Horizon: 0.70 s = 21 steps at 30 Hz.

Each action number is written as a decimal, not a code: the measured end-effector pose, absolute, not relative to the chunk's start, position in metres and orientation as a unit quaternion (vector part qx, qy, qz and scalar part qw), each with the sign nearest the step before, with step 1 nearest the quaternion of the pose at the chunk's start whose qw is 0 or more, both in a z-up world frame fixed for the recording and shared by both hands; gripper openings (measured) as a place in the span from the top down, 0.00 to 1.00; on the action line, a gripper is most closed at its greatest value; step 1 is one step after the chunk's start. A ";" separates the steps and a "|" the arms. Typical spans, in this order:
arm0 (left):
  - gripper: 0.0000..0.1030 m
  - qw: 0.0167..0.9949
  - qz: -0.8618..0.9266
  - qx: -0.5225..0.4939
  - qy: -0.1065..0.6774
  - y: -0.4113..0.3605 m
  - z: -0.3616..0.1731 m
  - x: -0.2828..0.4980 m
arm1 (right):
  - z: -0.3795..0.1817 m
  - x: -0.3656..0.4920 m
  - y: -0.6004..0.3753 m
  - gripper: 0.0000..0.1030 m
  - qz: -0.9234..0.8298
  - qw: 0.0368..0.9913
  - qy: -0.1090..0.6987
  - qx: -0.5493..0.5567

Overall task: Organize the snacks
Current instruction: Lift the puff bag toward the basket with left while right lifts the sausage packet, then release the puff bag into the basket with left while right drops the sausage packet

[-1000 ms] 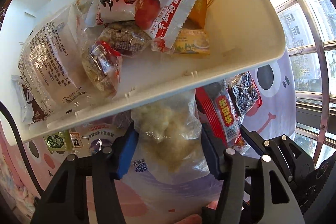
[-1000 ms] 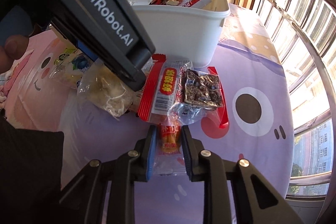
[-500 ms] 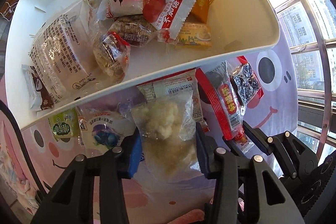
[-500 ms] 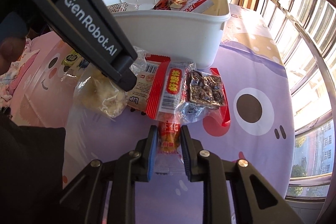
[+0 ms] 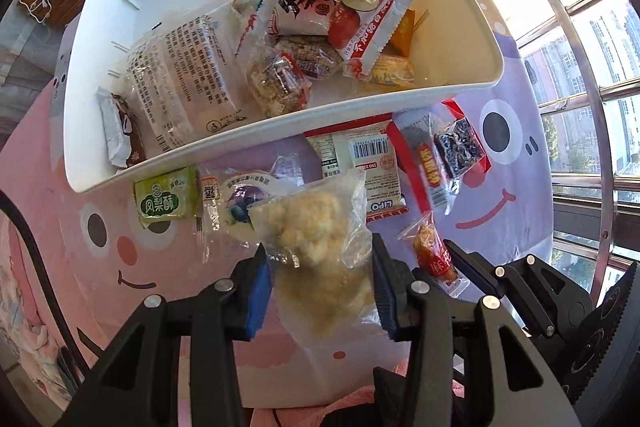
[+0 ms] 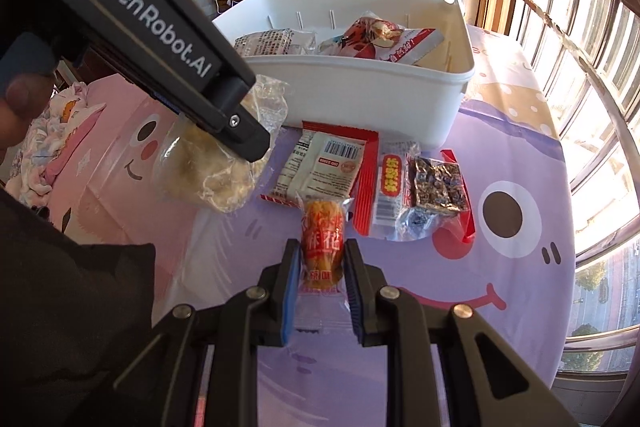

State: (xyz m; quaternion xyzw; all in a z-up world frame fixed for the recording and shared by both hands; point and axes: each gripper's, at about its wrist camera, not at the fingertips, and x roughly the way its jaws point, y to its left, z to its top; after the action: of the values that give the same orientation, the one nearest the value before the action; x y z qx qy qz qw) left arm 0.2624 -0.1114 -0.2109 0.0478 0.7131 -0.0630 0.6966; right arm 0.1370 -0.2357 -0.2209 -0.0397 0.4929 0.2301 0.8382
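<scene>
My left gripper (image 5: 318, 267) is shut on a clear bag of pale puffed snack (image 5: 320, 243) and holds it above the cloth, in front of the white basket (image 5: 280, 123). The bag also shows in the right wrist view (image 6: 224, 179). My right gripper (image 6: 322, 263) is shut on a small orange-red twist packet (image 6: 322, 243), lifted off the table; it shows in the left wrist view (image 5: 434, 259). The basket (image 6: 380, 95) holds several snack packs, among them a red-and-white apple-print bag (image 5: 340, 3).
On the cartoon tablecloth (image 6: 520, 267) before the basket lie a white barcode pack (image 6: 324, 167), a red-edged pack (image 6: 388, 187), a dark nut bar (image 6: 436, 187), a green pastry pack (image 5: 166, 197) and a blueberry pack (image 5: 236, 203). Window railings (image 6: 580, 27) stand to the right.
Both grippers have risen and drawn back from the basket with their snacks. The basket's inside and the loose packs show more fully.
</scene>
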 end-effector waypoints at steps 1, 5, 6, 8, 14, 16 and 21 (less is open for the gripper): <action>0.59 0.698 -0.061 0.045 0.712 -0.110 -0.207 0.259 | -0.218 0.138 -0.235 0.79 0.234 0.838 0.492 -0.033; 0.59 0.707 -0.052 0.030 0.704 -0.089 -0.190 0.256 | -0.201 0.142 -0.230 0.79 0.247 0.842 0.480 -0.009; 0.59 0.709 -0.050 0.026 0.703 -0.085 -0.185 0.255 | -0.197 0.143 -0.229 0.79 0.249 0.843 0.477 -0.008; 0.59 0.714 -0.046 0.018 0.698 -0.071 -0.176 0.259 | -0.187 0.146 -0.225 0.79 0.255 0.845 0.470 -0.006; 0.59 0.735 -0.028 -0.001 0.677 -0.042 -0.149 0.265 | -0.158 0.157 -0.208 0.79 0.273 0.854 0.443 -0.017; 0.58 0.742 -0.023 -0.008 0.670 -0.033 -0.141 0.269 | -0.148 0.164 -0.203 0.79 0.276 0.858 0.433 -0.022; 0.58 0.763 -0.016 -0.024 0.646 -0.017 -0.123 0.283 | -0.129 0.183 -0.190 0.79 0.285 0.869 0.403 -0.039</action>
State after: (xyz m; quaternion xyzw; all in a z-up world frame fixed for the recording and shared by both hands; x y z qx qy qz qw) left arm 0.2828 -0.0171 -0.1230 -0.0238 0.6463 -0.0156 0.7626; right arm 0.1833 -0.1903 -0.1286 -0.0389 0.4034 0.2845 0.8688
